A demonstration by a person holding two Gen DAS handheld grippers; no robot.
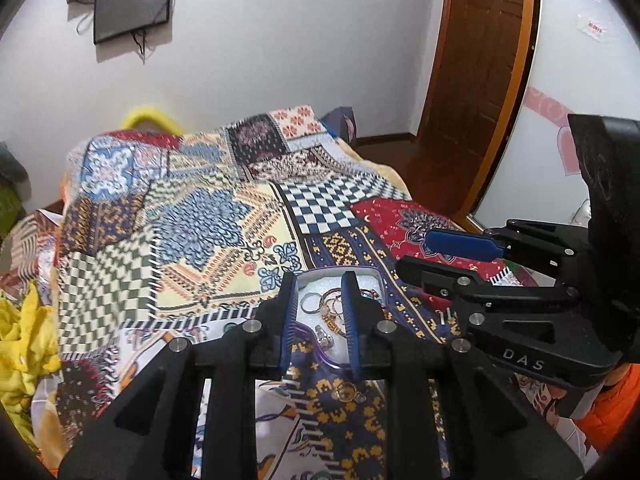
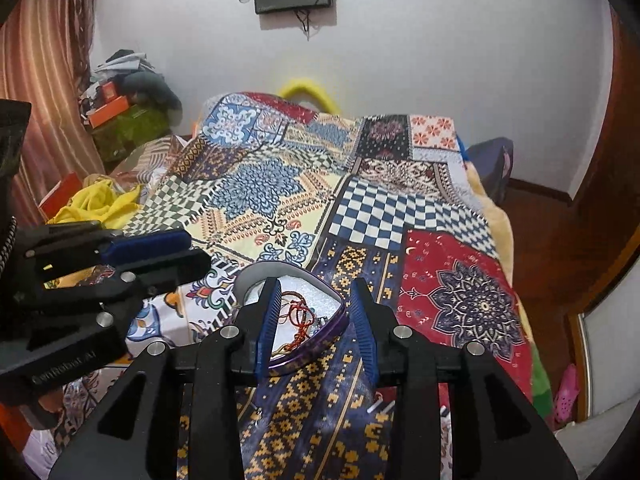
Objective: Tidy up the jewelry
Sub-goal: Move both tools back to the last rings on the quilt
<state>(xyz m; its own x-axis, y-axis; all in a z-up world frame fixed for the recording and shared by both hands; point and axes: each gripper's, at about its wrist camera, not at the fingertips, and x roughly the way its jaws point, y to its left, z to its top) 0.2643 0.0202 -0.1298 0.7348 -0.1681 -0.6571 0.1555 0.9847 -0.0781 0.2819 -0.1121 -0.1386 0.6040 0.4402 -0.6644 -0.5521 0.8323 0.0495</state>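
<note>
A purple-rimmed jewelry tray (image 1: 362, 271) with a white lining lies on the patchwork bedspread (image 1: 208, 216). It holds rings (image 1: 309, 303), gold bangles and a red cord bracelet (image 2: 300, 314). My left gripper (image 1: 318, 280) is open and empty, with its fingers over the tray. A gold ring (image 1: 347, 393) lies on the spread below the tray, near the gripper's base. My right gripper (image 2: 316, 286) is open and empty above the tray's right rim (image 2: 326, 334). Each gripper shows in the other's view: the right one (image 1: 416, 252) and the left one (image 2: 196, 252).
The bed's right edge drops to a wooden floor (image 2: 552, 232) by a brown door (image 1: 480, 60). Yellow cloth (image 2: 100, 204) and boxes (image 2: 116, 108) lie at the left. Two small silver pieces (image 1: 444, 314) lie on the spread right of the tray.
</note>
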